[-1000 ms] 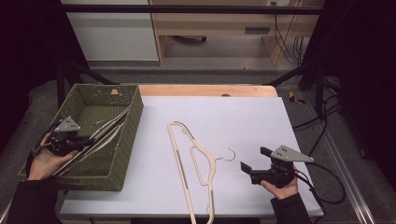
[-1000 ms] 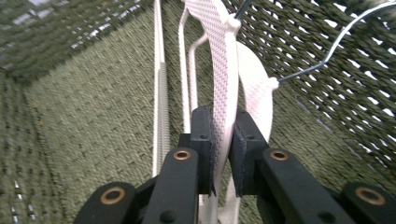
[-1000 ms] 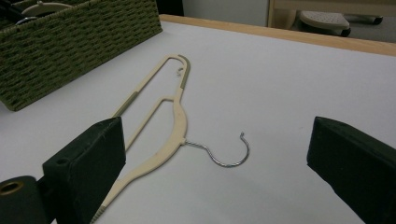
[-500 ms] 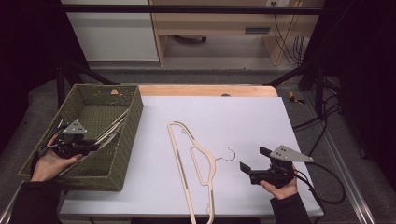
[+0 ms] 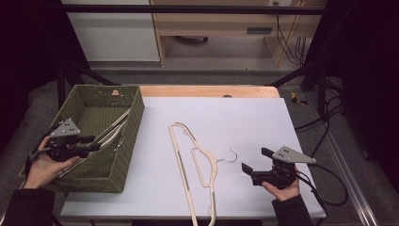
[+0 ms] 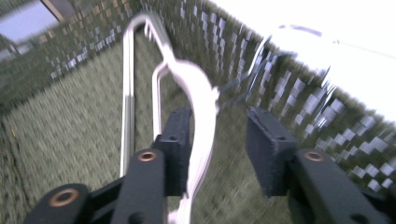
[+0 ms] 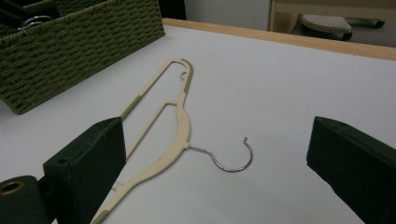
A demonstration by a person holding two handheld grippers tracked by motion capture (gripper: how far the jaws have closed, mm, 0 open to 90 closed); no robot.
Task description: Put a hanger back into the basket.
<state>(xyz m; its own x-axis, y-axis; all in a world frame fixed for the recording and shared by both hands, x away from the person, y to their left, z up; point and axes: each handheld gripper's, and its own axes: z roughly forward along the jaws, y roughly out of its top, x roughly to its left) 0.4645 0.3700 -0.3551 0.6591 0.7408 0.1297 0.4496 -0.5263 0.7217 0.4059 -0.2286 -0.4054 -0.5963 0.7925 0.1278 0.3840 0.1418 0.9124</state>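
Note:
A cream plastic hanger [image 5: 181, 155] with a metal hook [image 5: 230, 155] lies flat on the white table [image 5: 226, 117]. My right gripper [image 5: 255, 159] hovers just right of that hook, its jaws wide open and empty; in the right gripper view the hanger [image 7: 180, 126] lies ahead between them. My left gripper [image 5: 91, 145] is inside the green woven basket [image 5: 129, 141], among several hangers [image 5: 113, 128] leaning there. In the left gripper view the jaws stand open around a cream hanger [image 6: 203, 93], which runs close along the left pad [image 6: 180, 135].
The basket stands at the table's left edge. A wooden strip [image 5: 207, 91] borders the table's far side. Cables [image 5: 324, 188] trail off the right edge. A desk and cabinet [image 5: 211, 28] stand beyond the table.
My left gripper has shifted slightly inside the basket and its view is motion-blurred. The right gripper and the hanger on the table have not moved.

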